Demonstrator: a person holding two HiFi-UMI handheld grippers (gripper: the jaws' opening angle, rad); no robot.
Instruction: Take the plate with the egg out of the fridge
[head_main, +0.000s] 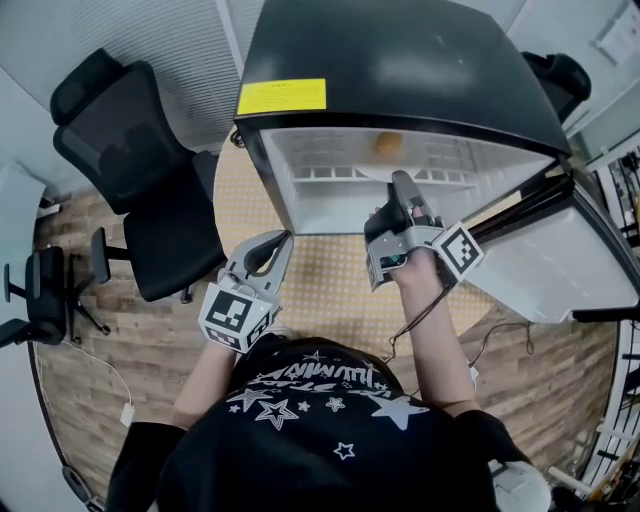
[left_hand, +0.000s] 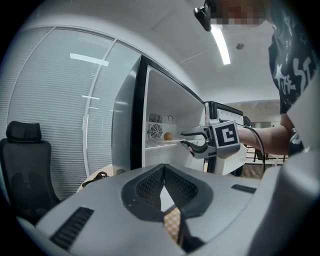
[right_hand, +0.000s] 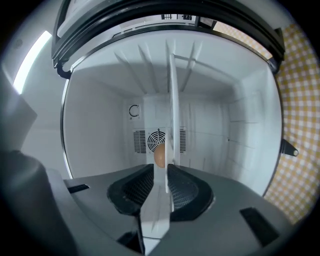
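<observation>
Two grippers are held out in front of a person in a black shirt (head_main: 320, 420) printed with white stars. The left gripper (head_main: 281, 241) is nearest. It hangs low over a yellow checkered mat (head_main: 330, 290) in front of the fridge (head_main: 400, 60), and in the left gripper view its dark pads meet at the tips with nothing between them.

Further forward, the right gripper (head_main: 400, 182) reaches into the open fridge, pointing about level. In the right gripper view the white plate (right_hand: 156, 215) shows edge-on, running straight between the two jaws. They are closed to a narrow gap and the pads press on the plate's near rim from both sides. From the left gripper view the same grip shows side-on, one jaw above the rim and one below.

The plate sits inside the fridge compartment, at the height of the white shelf. The brown egg (right_hand: 159, 155) rests on its far part, beyond the jaws.

Behind the egg, a round fan grille (right_hand: 158, 138) is set in the white back wall.

The fridge door (head_main: 560, 265) stands swung open on the person's right, and a yellow label (head_main: 281, 96) is stuck on the fridge's dark top. A black office chair (head_main: 140, 170) stands off to the left on the wooden floor.
</observation>
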